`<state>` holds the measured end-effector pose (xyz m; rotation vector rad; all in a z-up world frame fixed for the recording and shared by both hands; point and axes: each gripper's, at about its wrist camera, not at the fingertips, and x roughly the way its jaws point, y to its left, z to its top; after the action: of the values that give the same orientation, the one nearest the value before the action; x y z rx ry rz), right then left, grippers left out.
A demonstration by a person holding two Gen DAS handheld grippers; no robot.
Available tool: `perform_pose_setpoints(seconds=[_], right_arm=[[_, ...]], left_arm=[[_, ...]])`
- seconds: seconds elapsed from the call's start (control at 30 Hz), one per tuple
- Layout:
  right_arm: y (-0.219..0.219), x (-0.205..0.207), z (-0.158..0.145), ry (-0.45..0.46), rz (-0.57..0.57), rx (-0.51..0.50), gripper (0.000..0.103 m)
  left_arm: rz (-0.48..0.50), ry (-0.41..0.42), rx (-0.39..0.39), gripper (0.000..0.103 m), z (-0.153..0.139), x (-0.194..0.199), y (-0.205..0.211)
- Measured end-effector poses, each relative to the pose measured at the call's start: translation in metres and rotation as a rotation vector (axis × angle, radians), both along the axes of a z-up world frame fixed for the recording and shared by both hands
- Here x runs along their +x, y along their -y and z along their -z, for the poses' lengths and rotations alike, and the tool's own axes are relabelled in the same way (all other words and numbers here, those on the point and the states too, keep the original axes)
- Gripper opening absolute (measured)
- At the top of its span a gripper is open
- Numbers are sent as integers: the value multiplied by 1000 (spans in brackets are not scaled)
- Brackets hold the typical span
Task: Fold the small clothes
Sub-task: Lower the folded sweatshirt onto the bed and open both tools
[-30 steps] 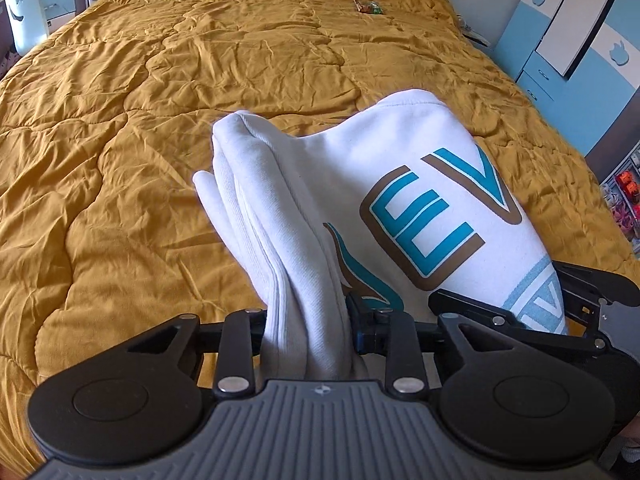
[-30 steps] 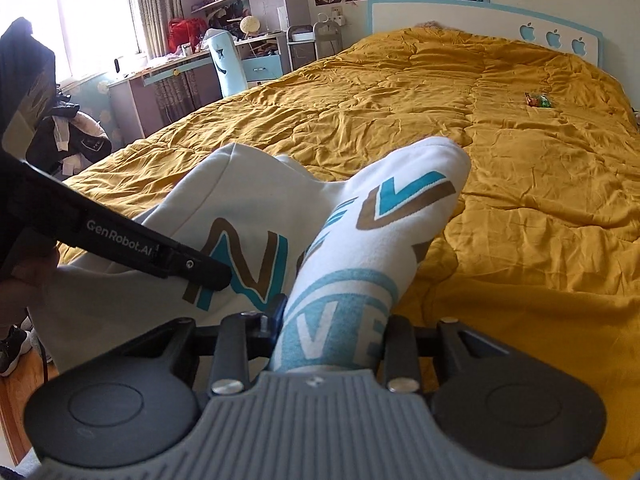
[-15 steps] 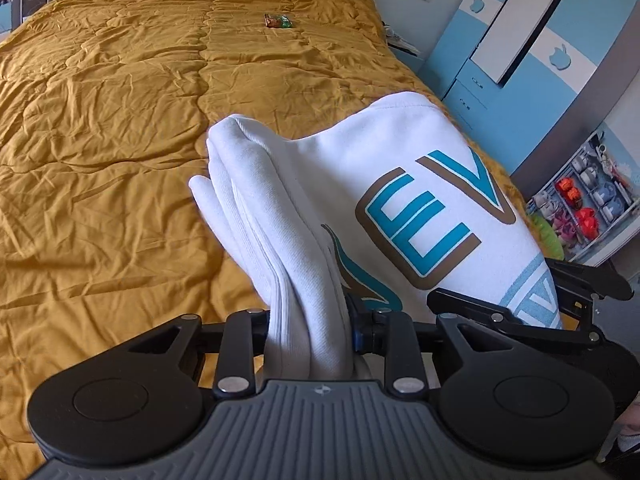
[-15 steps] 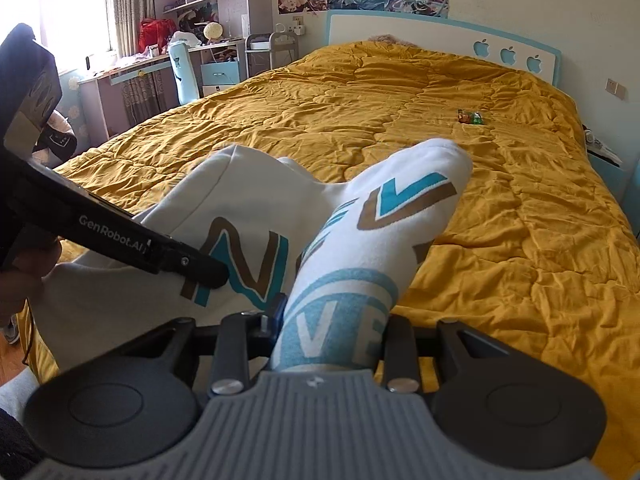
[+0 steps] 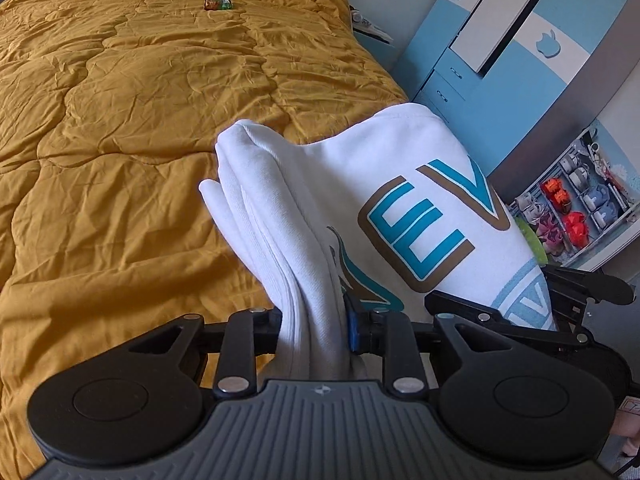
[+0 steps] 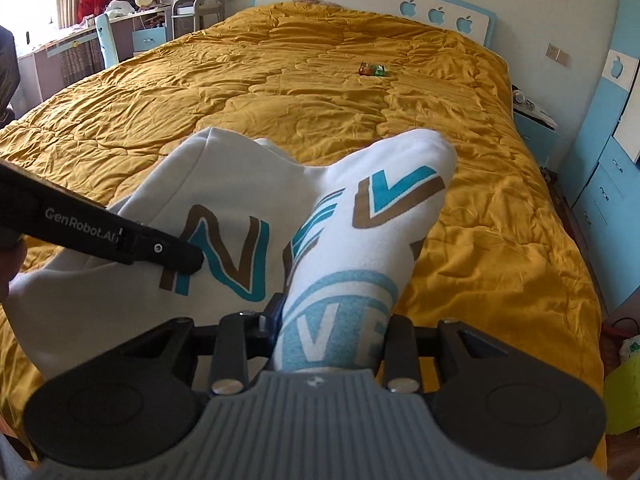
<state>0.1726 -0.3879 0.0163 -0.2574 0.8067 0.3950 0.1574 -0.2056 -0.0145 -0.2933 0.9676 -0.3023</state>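
A white sweatshirt with teal and brown letters is held up above the mustard quilt, folded into thick layers. My left gripper is shut on its bunched left edge. My right gripper is shut on the other edge, over the printed circle. The garment hangs stretched between the two grippers. The right gripper shows in the left wrist view at the right, and the left gripper's finger crosses the right wrist view at the left.
The quilt covers a wide bed with a white and blue headboard. A small colourful packet lies near the far end. Blue wardrobe and a shoe rack stand right; a desk and chair left.
Both grippers have swung to the right with the sweatshirt still clamped. The wardrobe side comes further into view and the desk side slides out. The grip has not changed.
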Motion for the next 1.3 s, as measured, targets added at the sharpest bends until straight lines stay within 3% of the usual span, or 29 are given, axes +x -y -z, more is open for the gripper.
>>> perform_pose_setpoints(seconds=[0.07, 0.13, 0.27, 0.37, 0.4, 0.43, 0.5, 0.6, 0.67, 0.7, 0.73, 0.77, 0.8, 0.83, 0.93, 1.03, 1.13, 1.3], right_arm=[[15, 6, 14, -9, 2, -33, 27], [27, 16, 32, -38, 0, -46, 28], [51, 30, 62, -123, 54, 57, 36], [67, 26, 69, -114, 88, 114, 51], [70, 23, 68, -93, 116, 108, 65], [73, 21, 67, -55, 161, 71, 72], [80, 16, 63, -25, 230, 9, 71], [102, 9, 49, 0, 310, 51, 66], [104, -3, 37, 78, 373, -5, 57], [104, -11, 31, 112, 399, -20, 43], [106, -23, 23, 145, 423, -4, 23], [108, -34, 18, 159, 434, 36, 14], [109, -45, 13, 169, 443, 78, 10], [108, -56, 9, 179, 451, 105, 10], [94, -88, 4, 205, 451, 134, 10], [80, -106, 9, 166, 464, 183, 10], [67, -116, 24, 128, 502, 178, 10], [57, -128, 39, 126, 623, 190, 10]], left_arm=[[-5, -18, -5, 26, 11, -1, 10], [-17, -13, 49, 26, 21, -5, 20], [-12, -24, 112, 29, 40, -8, 23], [9, -5, 104, 36, 45, -14, 15], [11, -2, 100, 37, 45, -16, 12], [9, -4, 98, 42, 45, -17, 7], [2, -12, 118, 46, 45, -19, 2], [6, 10, 144, 53, 41, -24, -3], [-7, 43, 186, 53, 33, -31, -4], [-3, 67, 203, 53, 29, -36, -4], [18, 96, 204, 46, 24, -41, -5], [42, 123, 207, 31, 20, -45, -5], [64, 147, 214, 24, 15, -50, -4], [89, 163, 216, 18, 12, -54, -4], [134, 148, 172, 13, 7, -61, -3], [162, 120, 144, 11, 9, -67, 0], [187, 127, 174, 8, 18, -73, 4], [165, 50, 192, 7, 39, -72, -2]])
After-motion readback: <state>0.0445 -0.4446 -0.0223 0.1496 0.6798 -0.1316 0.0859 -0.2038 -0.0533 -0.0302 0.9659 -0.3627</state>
